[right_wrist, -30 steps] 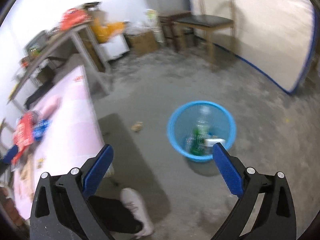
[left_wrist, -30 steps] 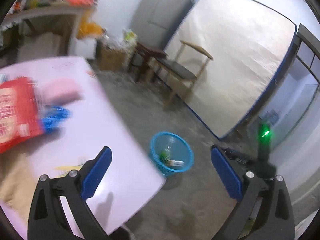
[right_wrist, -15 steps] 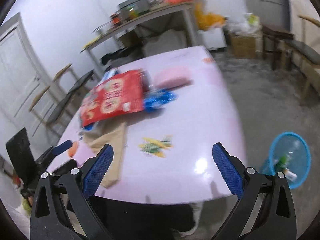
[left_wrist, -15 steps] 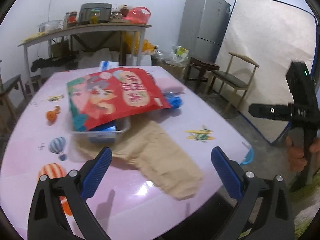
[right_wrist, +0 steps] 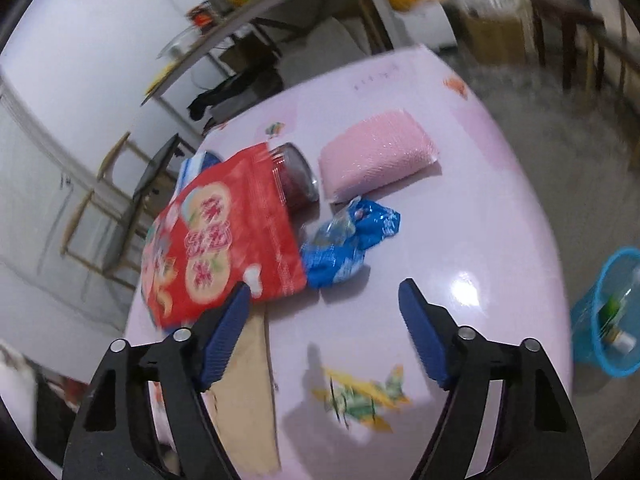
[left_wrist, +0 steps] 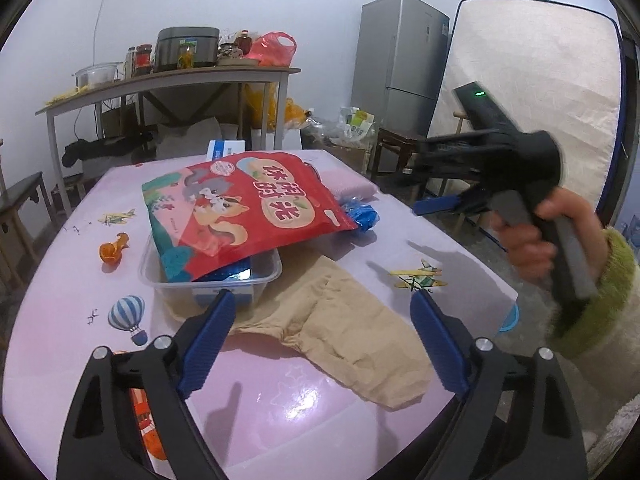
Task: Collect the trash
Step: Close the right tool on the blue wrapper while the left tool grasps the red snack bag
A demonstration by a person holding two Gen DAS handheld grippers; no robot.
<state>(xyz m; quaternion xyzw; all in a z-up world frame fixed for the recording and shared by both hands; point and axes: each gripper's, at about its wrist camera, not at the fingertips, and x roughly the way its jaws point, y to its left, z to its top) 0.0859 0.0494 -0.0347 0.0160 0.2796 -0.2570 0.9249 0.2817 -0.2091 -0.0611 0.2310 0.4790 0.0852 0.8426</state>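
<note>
**Both claws empty, time to pick a wrapper**

Left to right on the counter (left_wrist: 248, 412): orange scrap (left_wrist: 111, 249) at 9 o'clock, red snack bag (left_wrist: 240, 212) over the plastic tray (left_wrist: 168, 280), tan paper (left_wrist: 340, 332), blue wrapper (right_wrist: 348, 244) at 12 in the right view. Left claw (left_wrist: 318, 332) and right claw (right_wrist: 324, 320) both spread wide, holding nothing. I'd drop the right one straight over the blue wrapper, pinch its crumpled middle, then carry it to the blue bin (right_wrist: 592, 320) at 3 o'clock.
</note>
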